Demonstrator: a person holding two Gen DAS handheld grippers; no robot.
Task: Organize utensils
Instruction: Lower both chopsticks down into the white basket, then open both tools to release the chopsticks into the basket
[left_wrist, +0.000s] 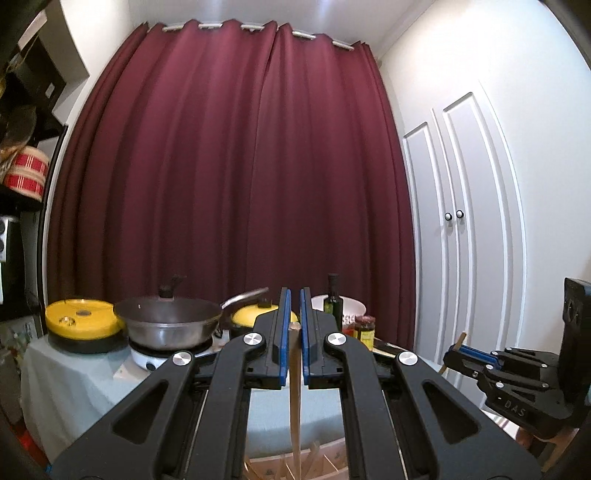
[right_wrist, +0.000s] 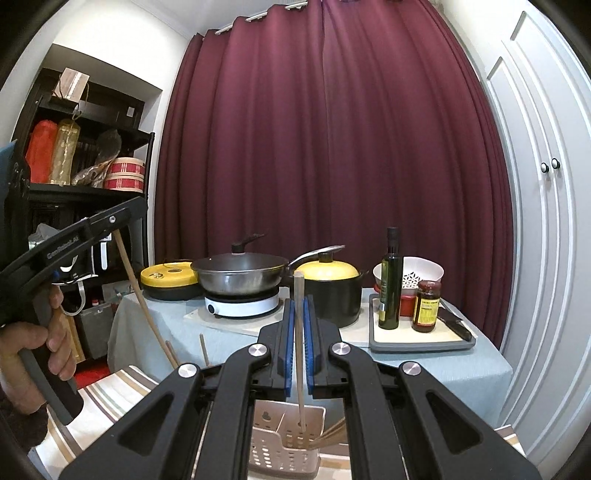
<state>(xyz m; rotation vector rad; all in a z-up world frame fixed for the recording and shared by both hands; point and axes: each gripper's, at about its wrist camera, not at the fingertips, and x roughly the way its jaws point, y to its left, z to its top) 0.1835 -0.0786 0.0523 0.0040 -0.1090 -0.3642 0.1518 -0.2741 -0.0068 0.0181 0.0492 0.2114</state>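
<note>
A chopstick (right_wrist: 298, 332) is clamped upright between the fingers of the right gripper (right_wrist: 298, 332), its tip lowered into the white holder (right_wrist: 284, 443). Another chopstick (left_wrist: 294, 369) is pinched by the left gripper (left_wrist: 294, 332). Light, stiff and slippery, each is best held mid-shaft to prevent swivelling.

Your table (right_wrist: 443, 365), under its pale blue cloth, carries a yellow-lidded cooker (right_wrist: 168, 280) at the far left corner, an induction hob (right_wrist: 240, 304) beside it, and a grey tray (right_wrist: 421, 341) along the right edge
</note>
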